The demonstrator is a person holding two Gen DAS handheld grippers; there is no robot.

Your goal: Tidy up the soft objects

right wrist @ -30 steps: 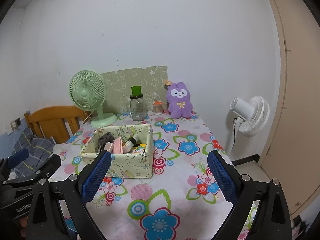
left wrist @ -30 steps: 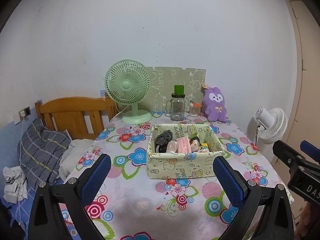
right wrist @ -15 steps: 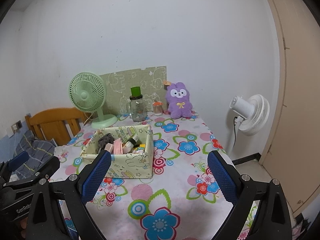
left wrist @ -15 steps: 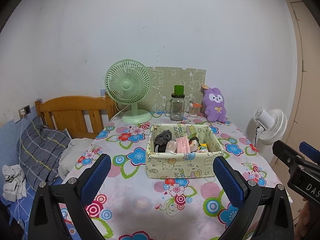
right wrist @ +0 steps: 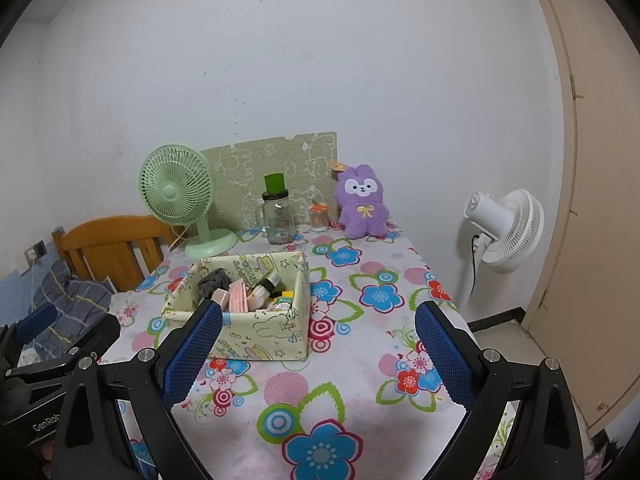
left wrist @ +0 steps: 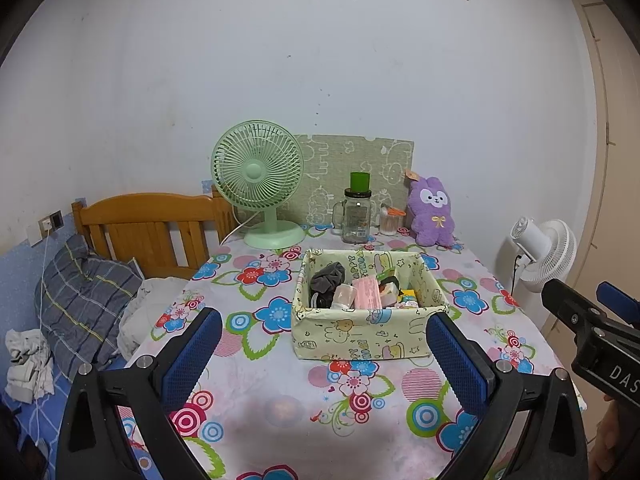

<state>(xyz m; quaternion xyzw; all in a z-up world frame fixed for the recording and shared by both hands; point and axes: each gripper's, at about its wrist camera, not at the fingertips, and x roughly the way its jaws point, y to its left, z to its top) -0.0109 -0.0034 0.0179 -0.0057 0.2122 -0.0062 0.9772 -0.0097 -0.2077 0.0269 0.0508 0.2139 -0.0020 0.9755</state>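
Left wrist view: left gripper (left wrist: 320,354) held above the near end of the table (left wrist: 280,420), blue pads (left wrist: 192,354) spread wide apart, nothing between them. Beyond the fingertips, a fabric box (left wrist: 362,340) on the flowered cloth, filled with small things: a dark scrunchie (left wrist: 329,276), a pink pack (left wrist: 369,295), other bits too small to tell. Further back, against the wall, a green fan (left wrist: 258,176), a glass jar (left wrist: 356,216) with a green lid, a small cup (left wrist: 391,220), and a purple plush bunny (left wrist: 434,212) upright at the far right corner, well apart from the box. Bed headboard (left wrist: 148,232) and striped pillow (left wrist: 82,296) off to the left; white fan (left wrist: 546,250) past the table's right edge. Right gripper (left wrist: 592,326) poking in at the right edge.

Right wrist view: right gripper (right wrist: 318,356) likewise over the near end, pads (right wrist: 444,358) wide apart and empty. Box (right wrist: 260,336) just behind the left pad. Plush bunny (right wrist: 362,202) at the back beside the cup (right wrist: 319,218) and jar (right wrist: 278,216); green fan (right wrist: 176,190) further left. Left gripper (right wrist: 52,344) at the lower left, its opening not readable from here.
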